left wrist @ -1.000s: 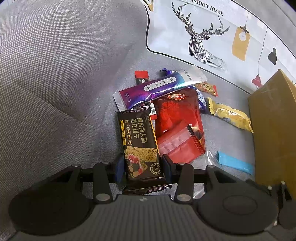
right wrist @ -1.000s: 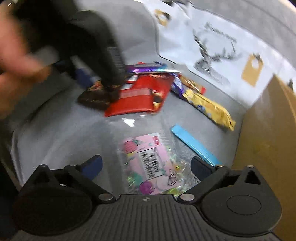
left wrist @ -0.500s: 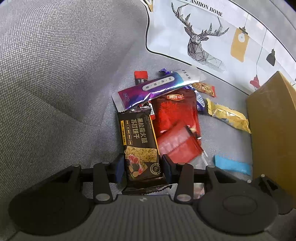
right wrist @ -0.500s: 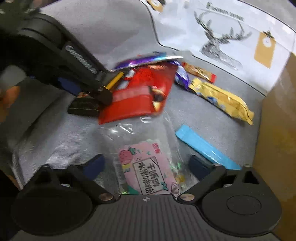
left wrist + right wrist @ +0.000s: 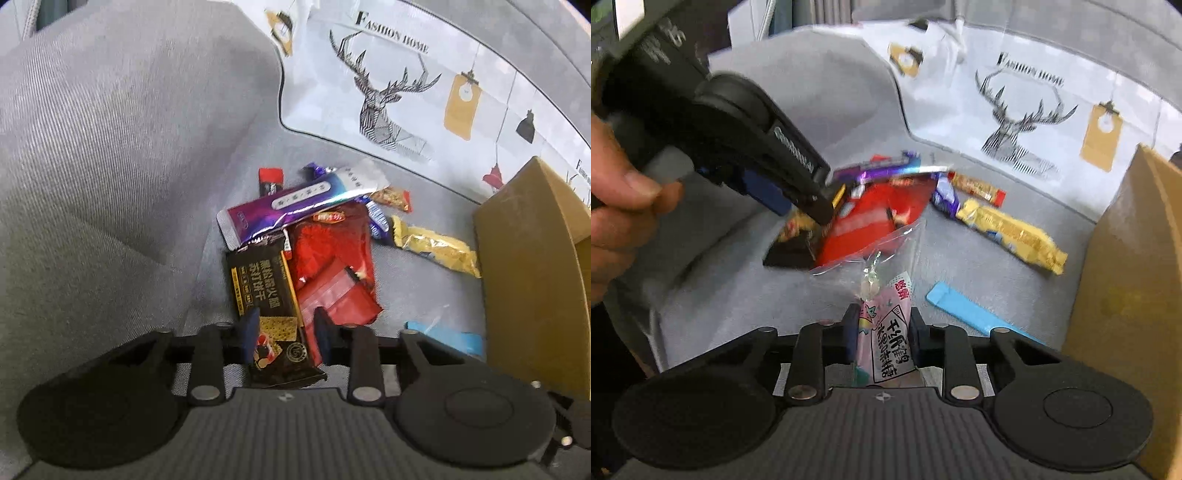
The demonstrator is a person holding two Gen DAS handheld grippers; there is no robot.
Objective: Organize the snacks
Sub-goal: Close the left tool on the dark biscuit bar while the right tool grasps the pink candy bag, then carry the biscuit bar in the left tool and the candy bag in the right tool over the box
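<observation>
Above the sofa, both downward-tilted grippers have just closed: left gripper (image 5: 284, 338) pinching black cracker packet (image 5: 264, 286), right gripper (image 5: 883, 338) pink candy bag (image 5: 886, 343).

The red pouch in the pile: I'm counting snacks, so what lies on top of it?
On the red pouch, a purple packet crosses its far end and the black cracker pack overlaps its left edge. Anything beneath it is covered.

Both sets of jaws have just closed, left on the black cracker packet (image 5: 271, 295), right on the pink candy bag (image 5: 886, 332).
</observation>
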